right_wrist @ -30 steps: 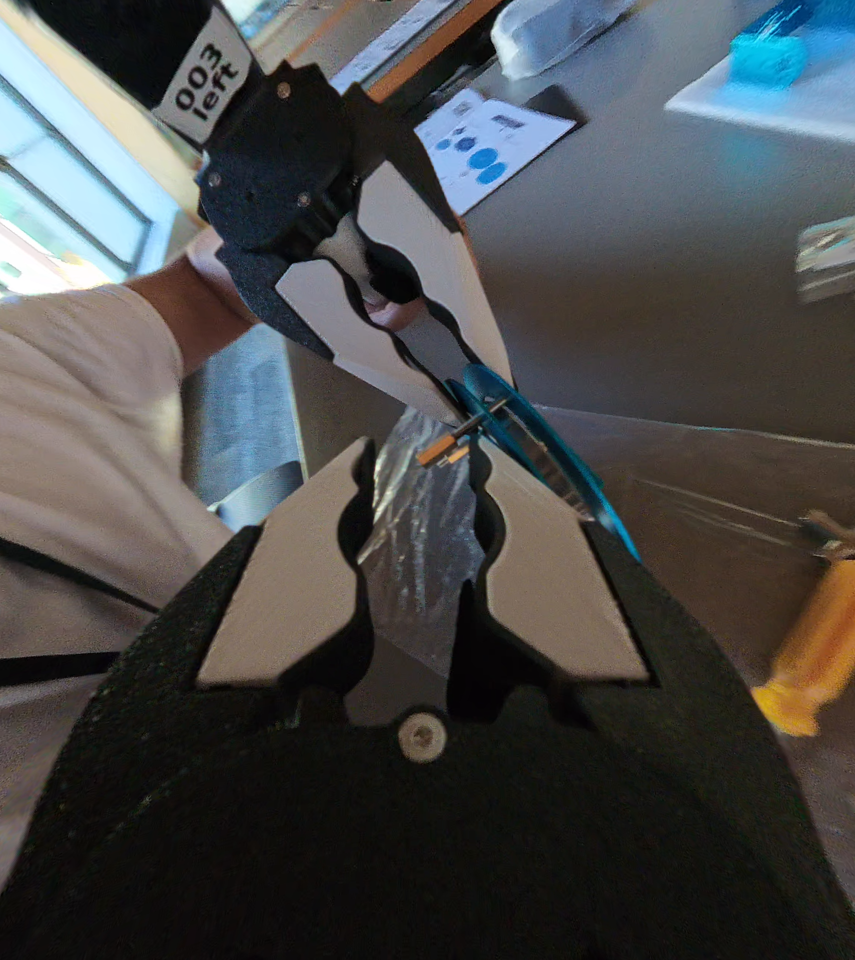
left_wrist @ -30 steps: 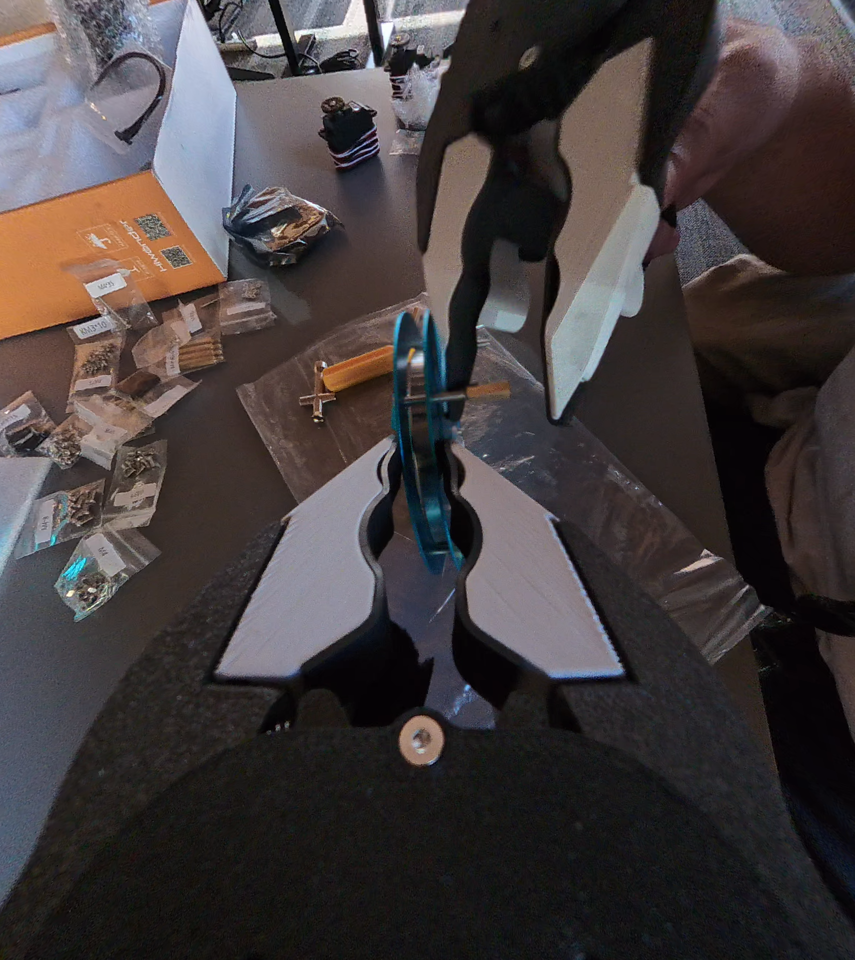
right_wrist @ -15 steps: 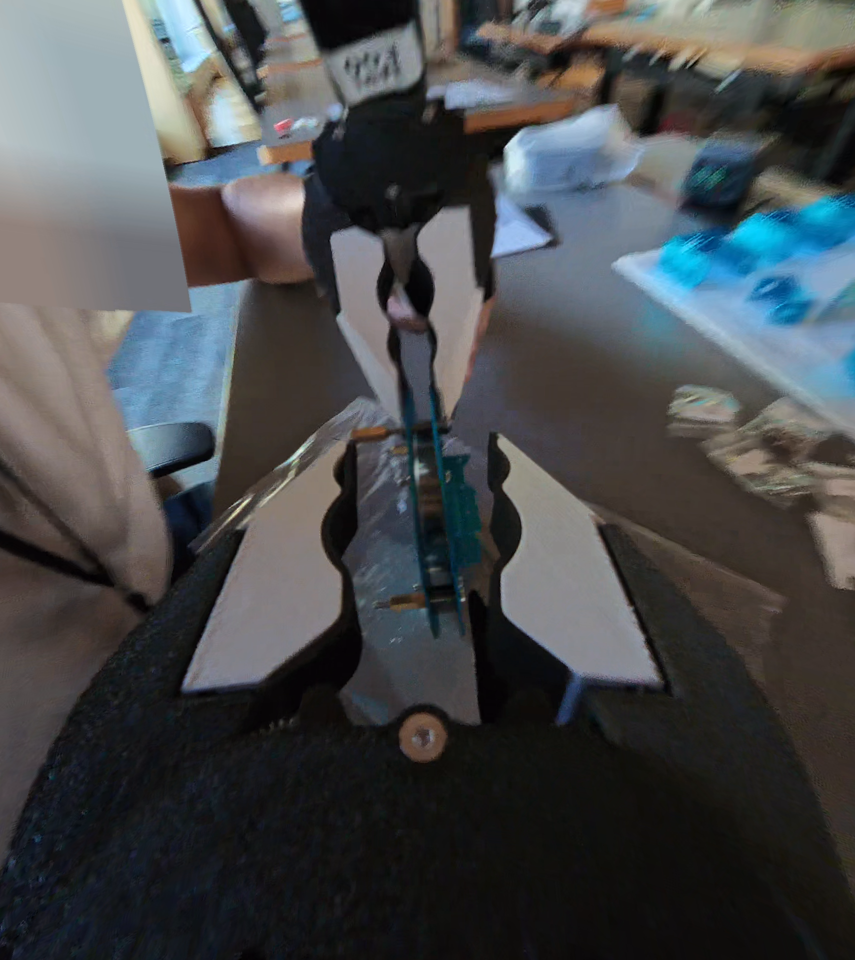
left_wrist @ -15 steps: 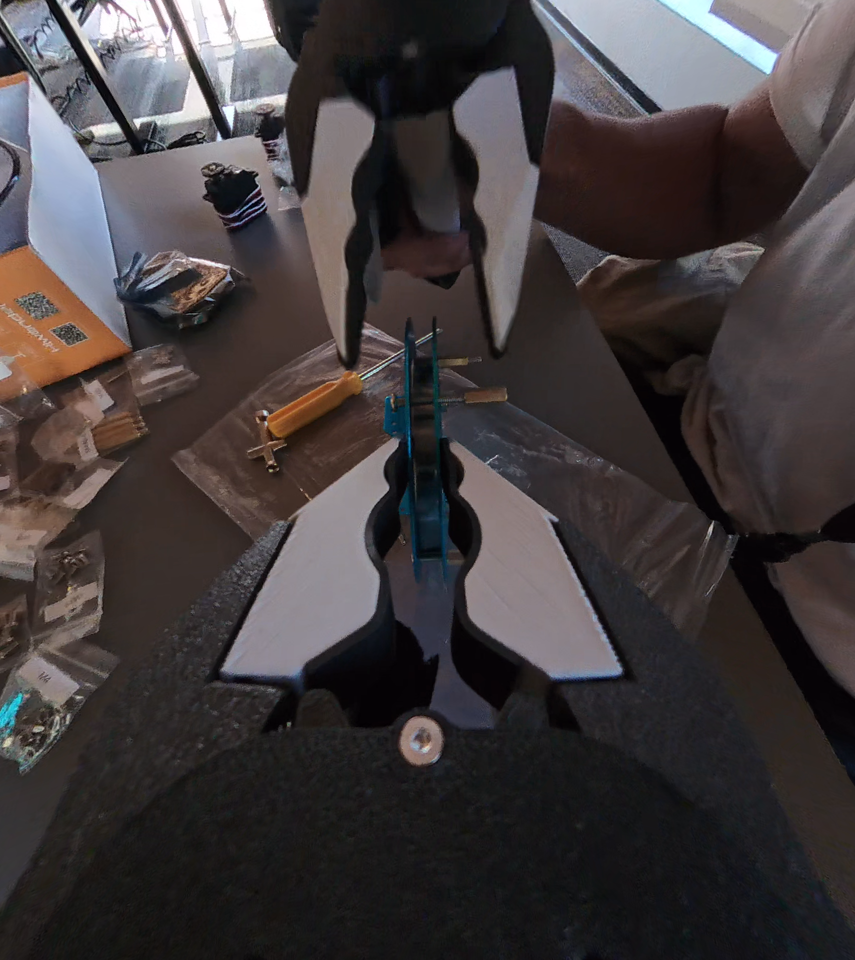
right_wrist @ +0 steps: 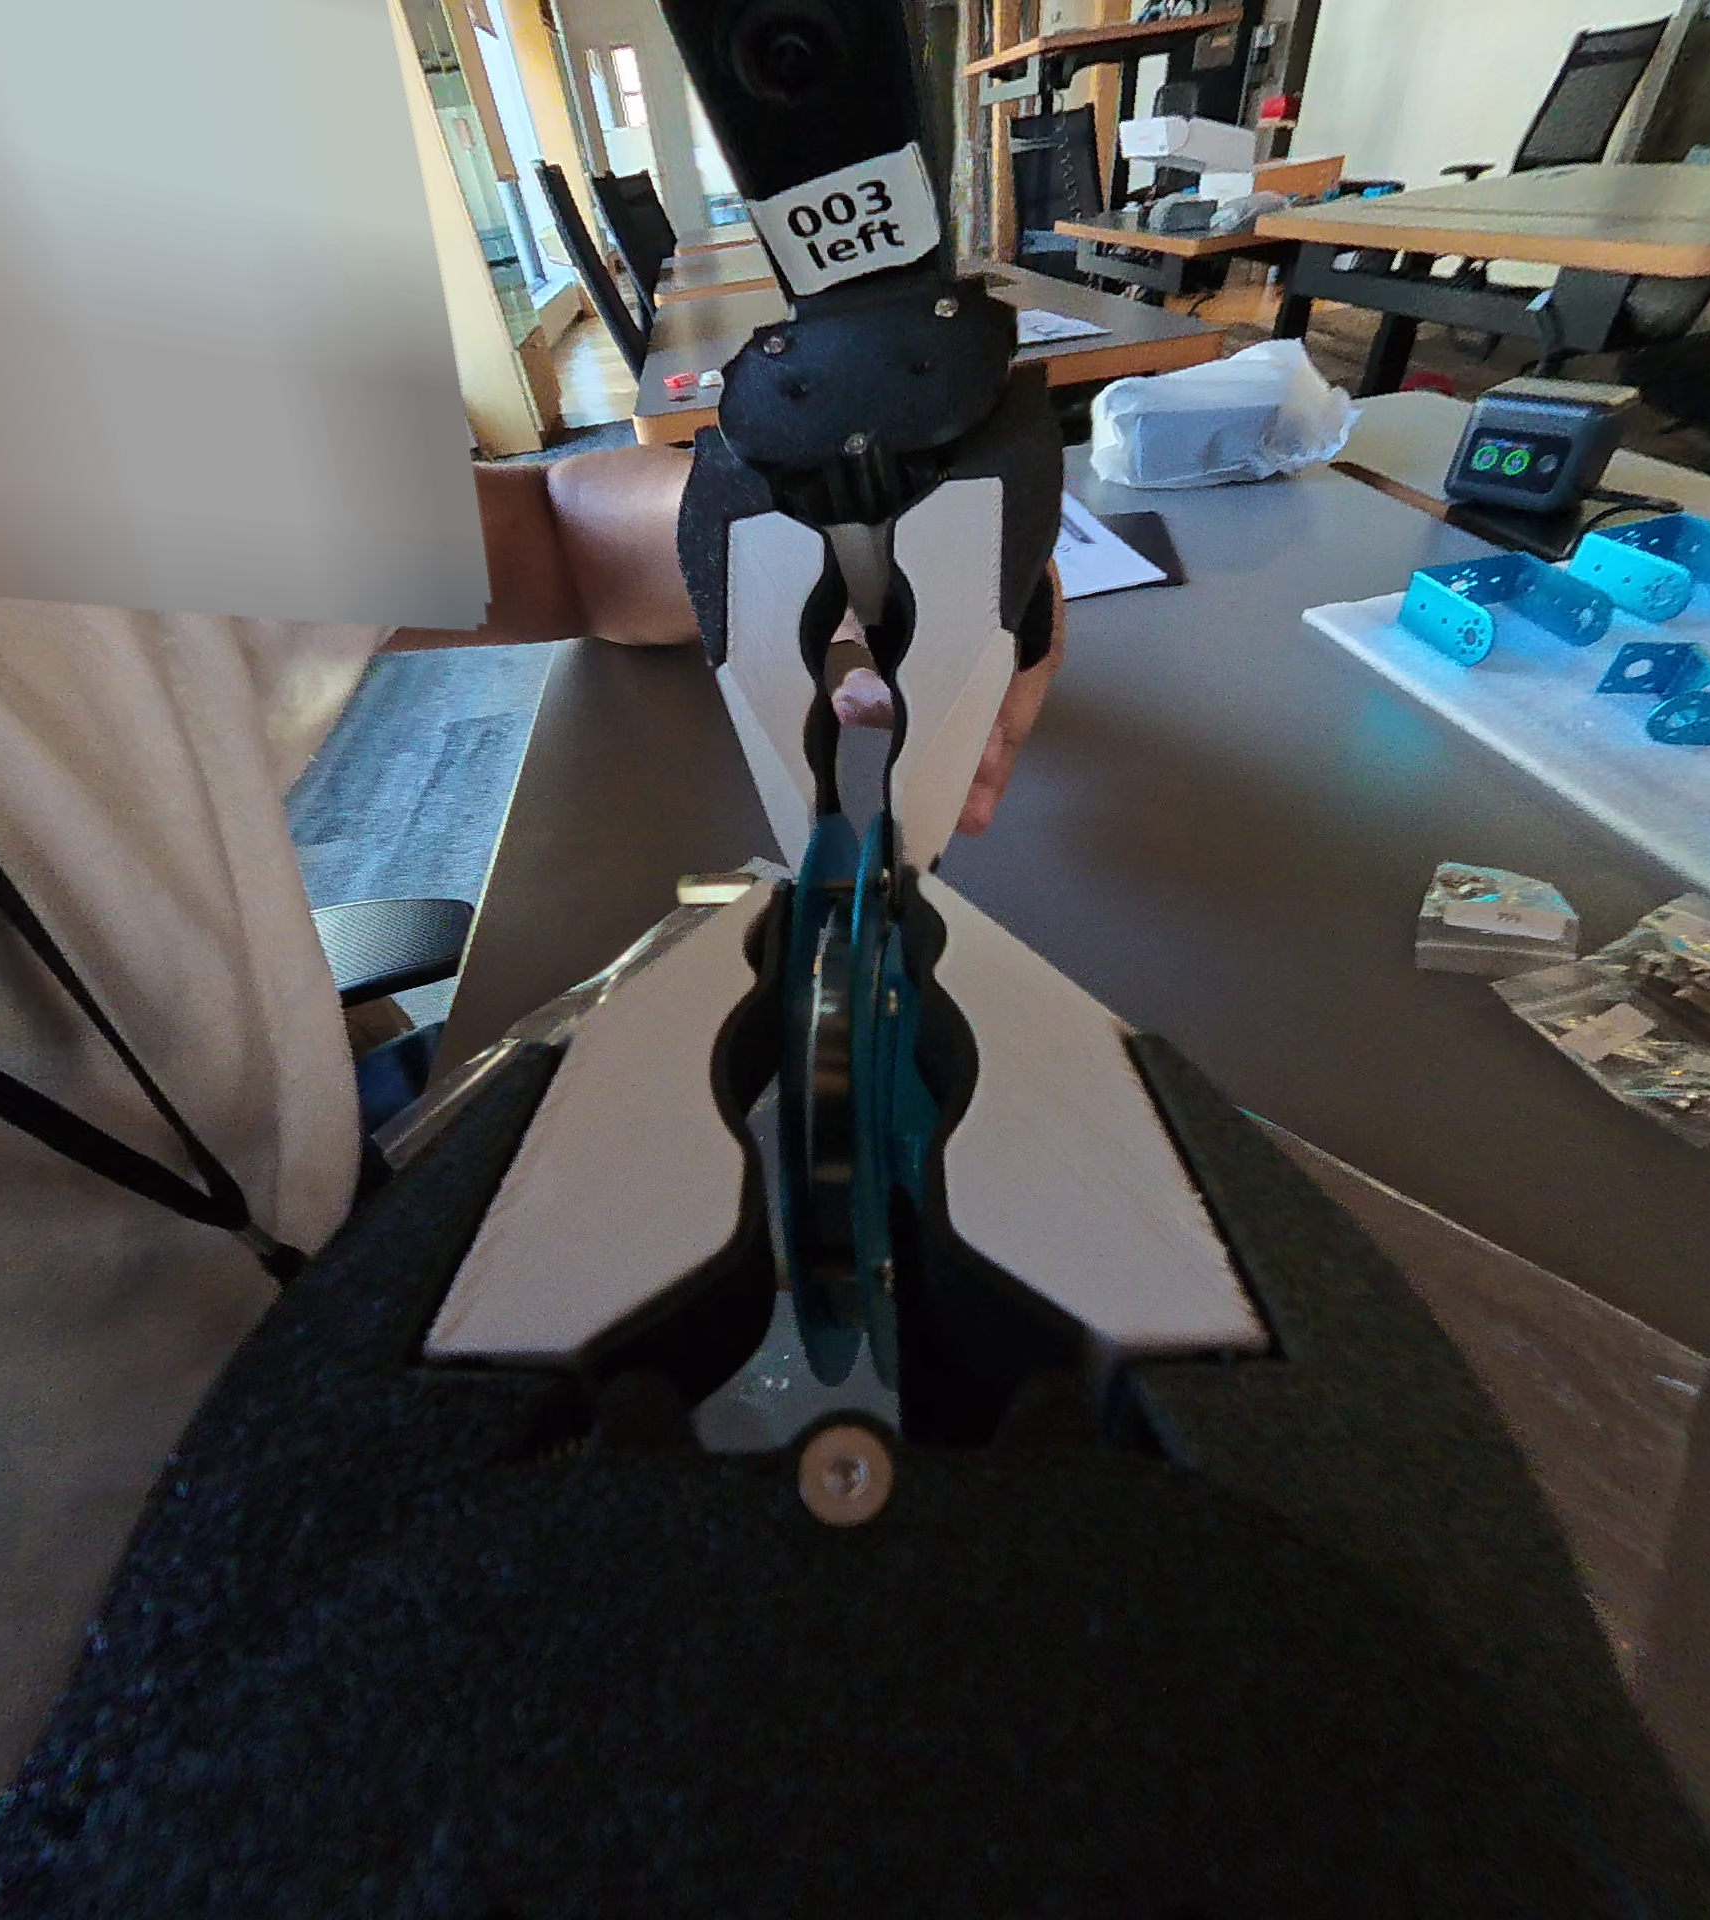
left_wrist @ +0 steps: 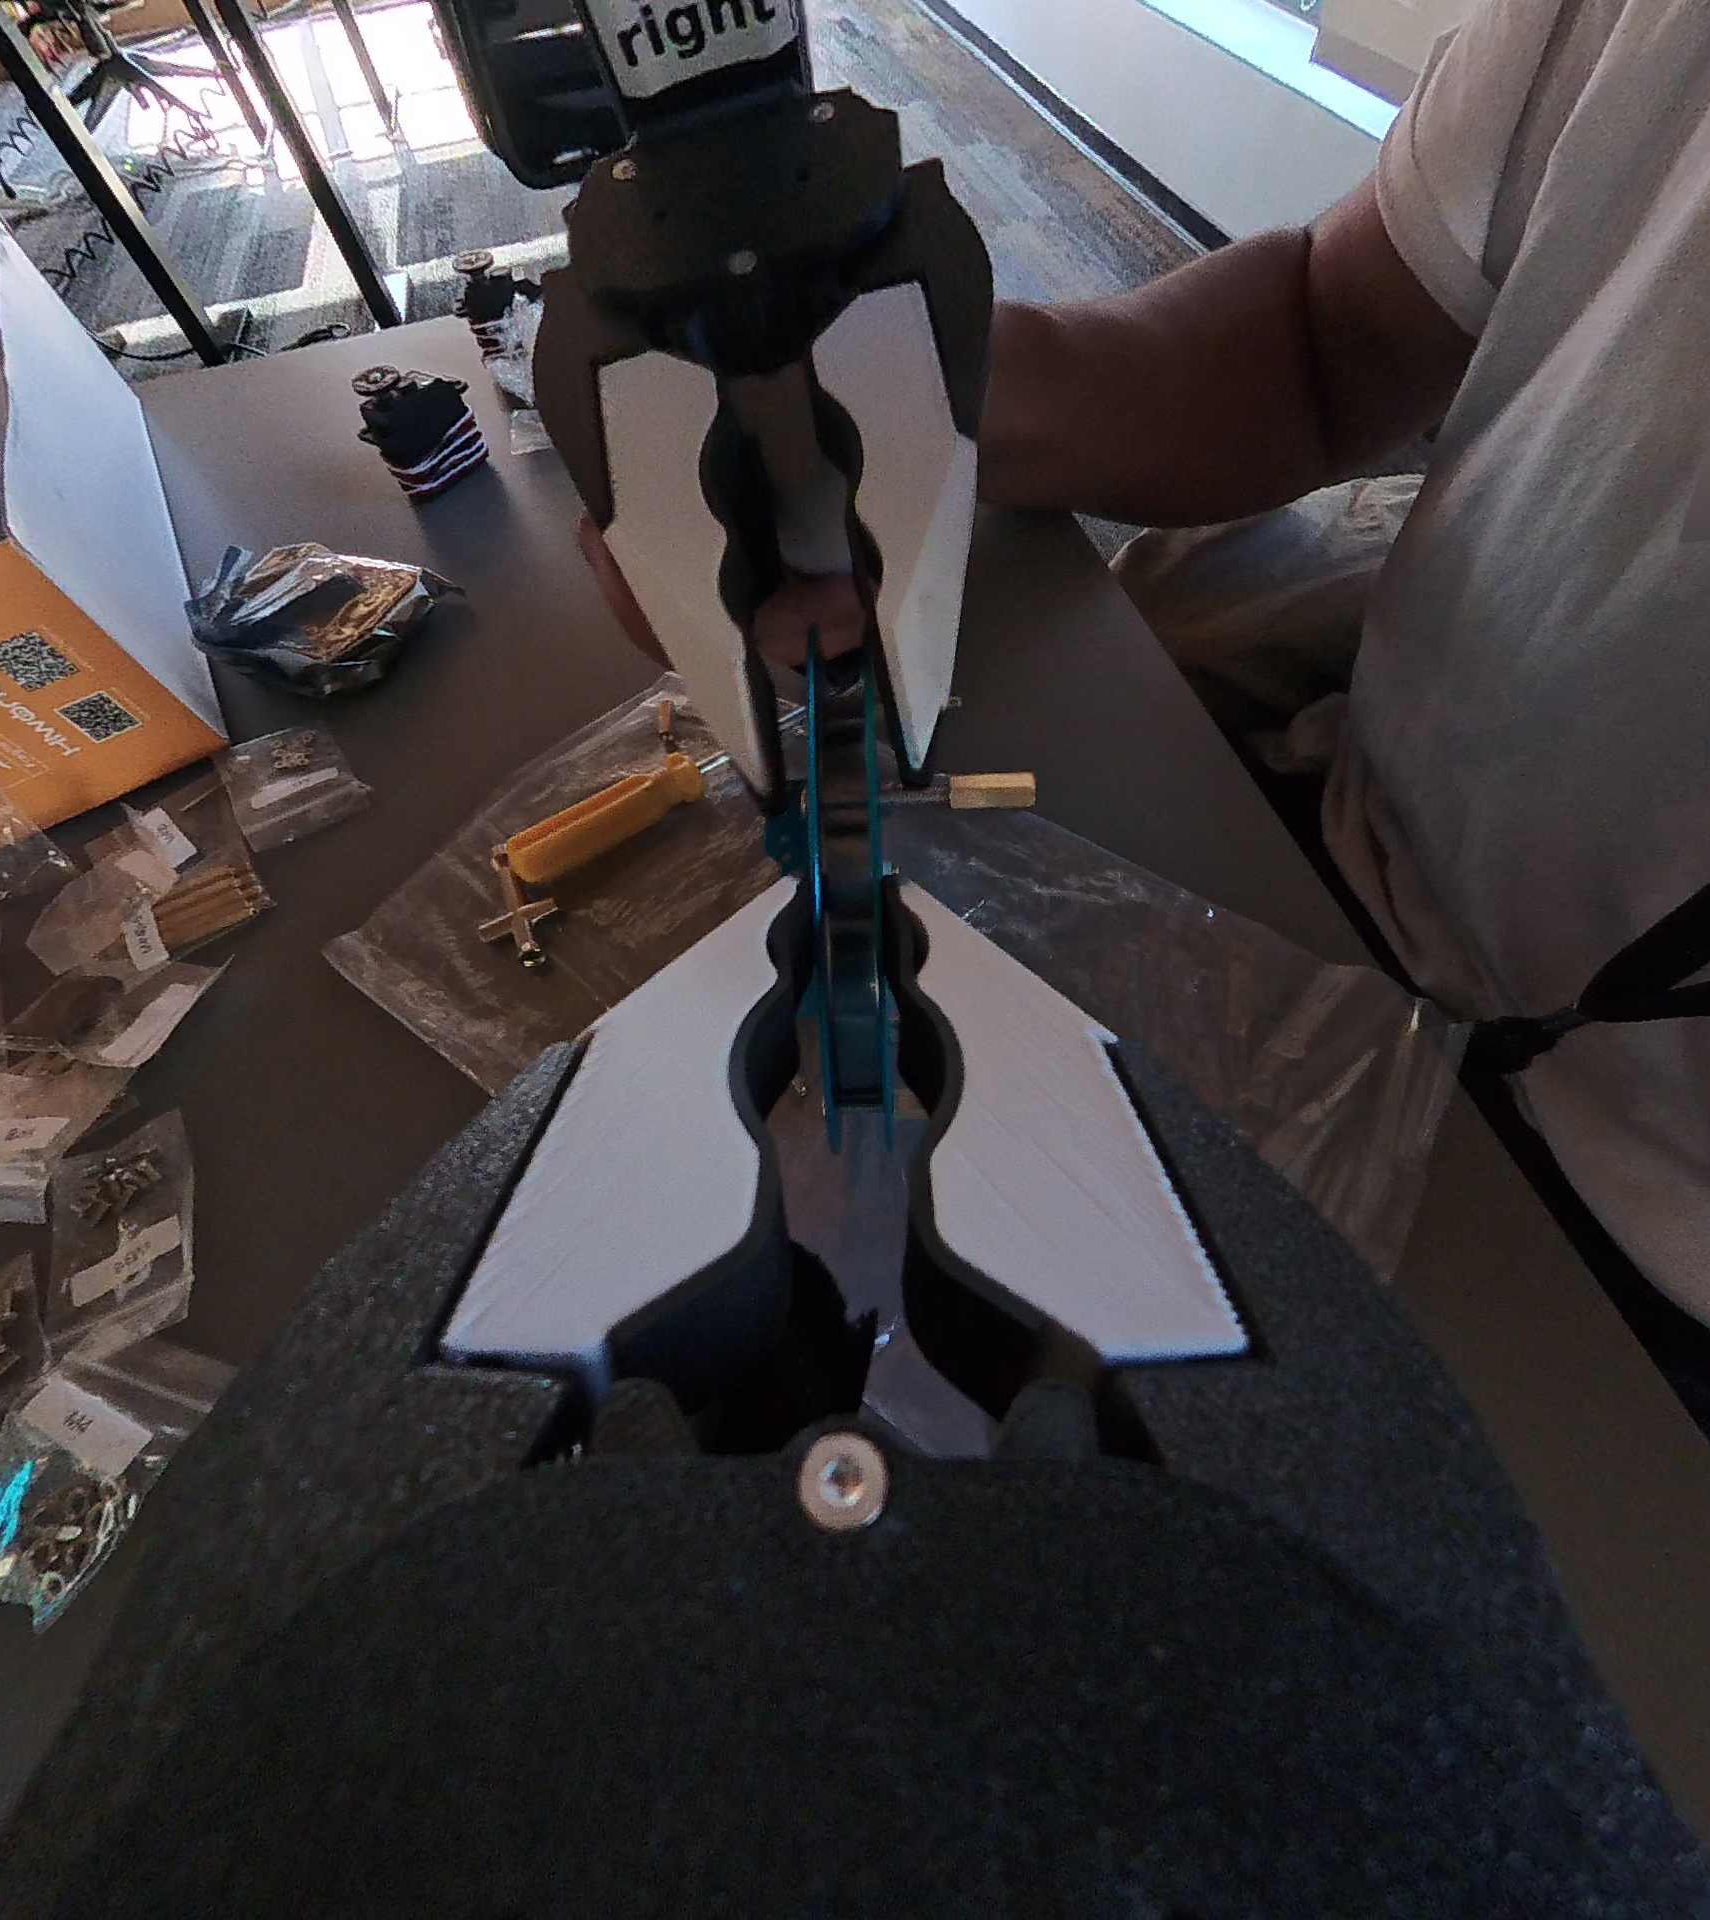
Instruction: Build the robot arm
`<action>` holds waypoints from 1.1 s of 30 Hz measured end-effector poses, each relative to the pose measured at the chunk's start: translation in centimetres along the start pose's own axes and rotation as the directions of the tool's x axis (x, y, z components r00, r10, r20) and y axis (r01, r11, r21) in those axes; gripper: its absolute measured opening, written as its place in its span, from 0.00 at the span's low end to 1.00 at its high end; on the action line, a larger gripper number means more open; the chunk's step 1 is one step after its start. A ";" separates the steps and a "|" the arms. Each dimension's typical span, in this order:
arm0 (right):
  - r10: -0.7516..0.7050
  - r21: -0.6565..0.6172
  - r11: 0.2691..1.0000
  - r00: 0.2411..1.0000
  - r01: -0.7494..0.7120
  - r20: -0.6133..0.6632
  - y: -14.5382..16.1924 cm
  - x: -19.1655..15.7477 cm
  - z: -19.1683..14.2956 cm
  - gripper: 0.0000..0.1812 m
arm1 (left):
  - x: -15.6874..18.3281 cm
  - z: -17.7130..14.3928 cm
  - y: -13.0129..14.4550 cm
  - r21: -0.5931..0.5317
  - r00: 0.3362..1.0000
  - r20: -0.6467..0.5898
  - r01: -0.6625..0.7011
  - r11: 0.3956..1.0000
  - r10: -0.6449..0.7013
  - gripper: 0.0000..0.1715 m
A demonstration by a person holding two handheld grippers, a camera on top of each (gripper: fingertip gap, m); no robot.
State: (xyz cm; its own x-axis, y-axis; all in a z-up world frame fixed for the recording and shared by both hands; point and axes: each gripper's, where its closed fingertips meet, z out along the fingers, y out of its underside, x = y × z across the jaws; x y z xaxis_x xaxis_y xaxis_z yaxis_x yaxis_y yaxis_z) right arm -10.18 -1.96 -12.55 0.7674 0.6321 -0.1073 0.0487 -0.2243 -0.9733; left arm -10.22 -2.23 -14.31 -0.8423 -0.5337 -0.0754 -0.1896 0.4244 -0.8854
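A blue disc assembly (left_wrist: 846,987), two round blue plates with a black part between them, is held on edge above a clear plastic sheet (left_wrist: 1142,966). My left gripper (left_wrist: 843,883) is shut on its near rim. My right gripper (left_wrist: 843,784) comes in from the opposite side, with its fingers closed in on the far rim. In the right wrist view the assembly (right_wrist: 840,1091) sits between the right gripper's (right_wrist: 851,894) fingers, and the left gripper (right_wrist: 851,847) faces it. A brass standoff (left_wrist: 986,792) on a screw sticks out sideways from the assembly.
A yellow screwdriver (left_wrist: 612,816) and a cross wrench (left_wrist: 518,925) lie on the sheet. Small bags of screws (left_wrist: 113,1226), an orange and white box (left_wrist: 20,665) and a black servo (left_wrist: 425,436) are on the left. A white tray (right_wrist: 1609,769) holds blue brackets. The person's torso (left_wrist: 1609,623) is close on the right. The grippers are tip to tip, or close to it.
The right gripper swung round to face the left one, moved onto the assembly's far rim and narrowed its fingers around it. The left gripper kept its hold.
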 end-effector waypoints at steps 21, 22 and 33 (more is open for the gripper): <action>-0.081 -0.026 0.997 0.919 0.077 -0.387 -0.2 1.1 0.4 0.07 | 2.8 -2.0 -0.9 0.569 0.568 0.403 0.459 0.683 -0.718 0.14; -0.087 -0.027 0.996 0.916 0.083 -0.391 -0.2 1.0 0.4 0.07 | 2.5 -1.6 -0.8 0.596 0.544 0.410 0.449 0.666 -0.733 0.14; -0.173 -0.060 0.985 0.898 0.163 -0.405 -0.1 0.0 0.2 0.06 | 1.3 -0.2 -1.4 0.741 0.441 0.273 0.471 0.479 -0.855 0.03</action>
State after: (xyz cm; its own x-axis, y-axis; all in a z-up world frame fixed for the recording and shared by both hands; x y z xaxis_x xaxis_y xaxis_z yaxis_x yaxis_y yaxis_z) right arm -10.26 -1.80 -12.45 0.9394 0.3061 0.1544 0.2112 -0.1622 -0.9639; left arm -11.20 -3.35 -13.08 -0.0716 -0.7976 0.5989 -0.1138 -0.5900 -0.7993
